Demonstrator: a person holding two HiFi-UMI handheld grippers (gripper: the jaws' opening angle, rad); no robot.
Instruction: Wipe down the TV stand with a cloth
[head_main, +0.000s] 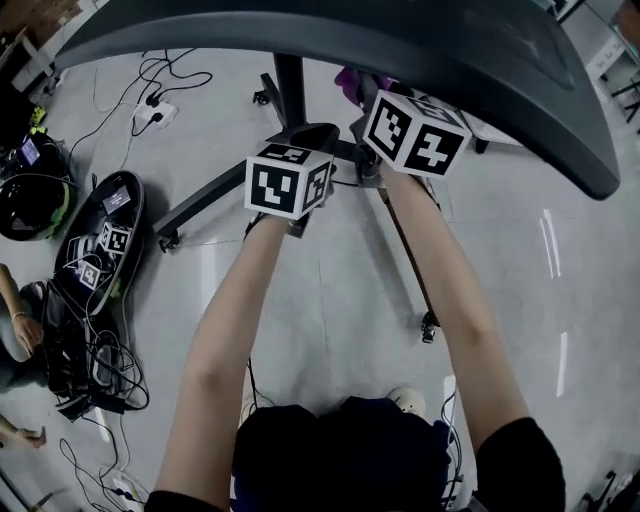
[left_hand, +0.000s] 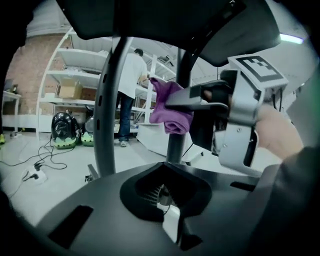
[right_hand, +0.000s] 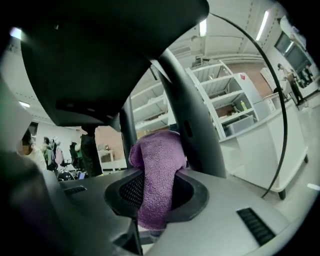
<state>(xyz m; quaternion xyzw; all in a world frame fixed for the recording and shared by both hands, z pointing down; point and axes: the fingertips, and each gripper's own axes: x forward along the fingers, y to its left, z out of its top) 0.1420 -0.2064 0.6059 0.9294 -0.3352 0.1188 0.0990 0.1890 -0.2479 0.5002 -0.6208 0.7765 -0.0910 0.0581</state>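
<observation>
Head view, floor at 9 o'clock: open black case (head_main: 100, 250) with tangled cables, and a white power strip (head_main: 152, 115) further up at about 10 o'clock. Another person's hand showed at the frame's left edge.

Left gripper (left_hand: 172, 220): held out on a bare forearm, at about 11 o'clock from the person. In its own view the jaws were clenched together with nothing between them. Beyond them stood a thin grey upright (left_hand: 107, 100). White shelves (left_hand: 75, 75) and a person in a white top (left_hand: 131, 85) were far off at 10 to 11 o'clock.

TV stand (head_main: 205, 205): dark legs on casters spread across the pale floor, one leg running toward 8 o'clock and another toward 5 o'clock. The dark slab of the TV (head_main: 400, 40) arched over both grippers at 12 o'clock.

Right gripper (right_hand: 156, 200): just beside the left one, at its 2 o'clock in the head view, with the marker cubes close together but apart. Its jaws were grasping the cloth (right_hand: 157, 165), a purple terry piece bunched between them, rising toward 12 o'clock and folding over.

The cloth's right side lay against the stand's dark post (right_hand: 195, 125), under the TV. The left gripper view showed the same: cloth pinched at the tip of the right gripper's jaws and set on the post.

Further right, at 2 to 3 o'clock in the right gripper view, were white shelving and a thin black hoop.
</observation>
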